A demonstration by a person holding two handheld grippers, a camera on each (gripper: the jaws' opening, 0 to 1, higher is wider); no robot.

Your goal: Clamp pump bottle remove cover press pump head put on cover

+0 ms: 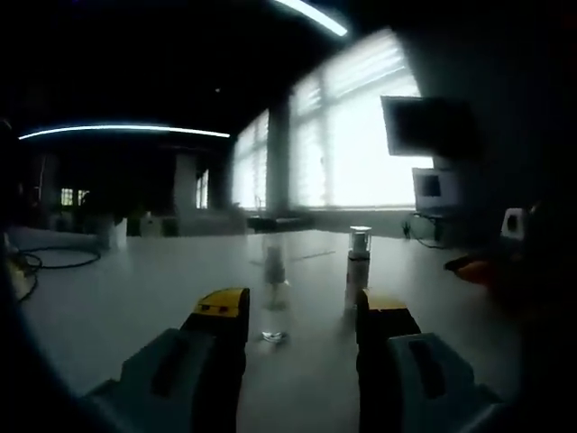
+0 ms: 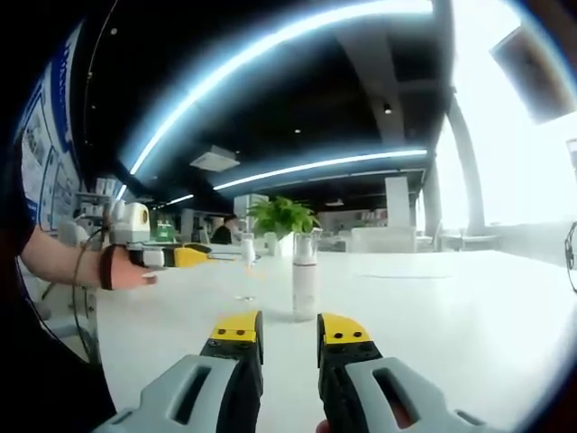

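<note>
- While both grippers hover low over the white table (image 1: pixel 135 298), the left gripper (image 1: pixel 302 311) rises from the bottom of the left gripper view with its yellow-tipped jaws set apart and nothing between them.
- Just past those jaws, at the centre of that view, stands a small clear bottle (image 1: pixel 274 284), pale and blurred, upright on the table.
- Right of it, near the right jaw tip, stands the pump bottle (image 1: pixel 358 266), upright, white-bodied with a clear cover on top.
- At the right edge of the left gripper view, an orange-tipped shape shows dimly; I cannot tell what it is.
- Bright windows (image 1: pixel 361 135) fill the upper right of that view, and a dark cable (image 1: pixel 54 262) lies on the table at the left.
- From the bottom of the right gripper view, the right gripper (image 2: pixel 288 332) has its jaws a narrow gap apart, holding nothing.
- Straight ahead of them, at frame centre, the pump bottle (image 2: pixel 305 275) stands on the table (image 2: pixel 469 307), apart from the jaw tips.
- At the left of that view, a hand (image 2: pixel 126 269) holds the left gripper (image 2: pixel 203 255), its yellow tip pointing toward the small clear bottle (image 2: pixel 247 253).
- Behind the pump bottle, a green plant (image 2: pixel 281 216) sits at mid-frame.
</note>
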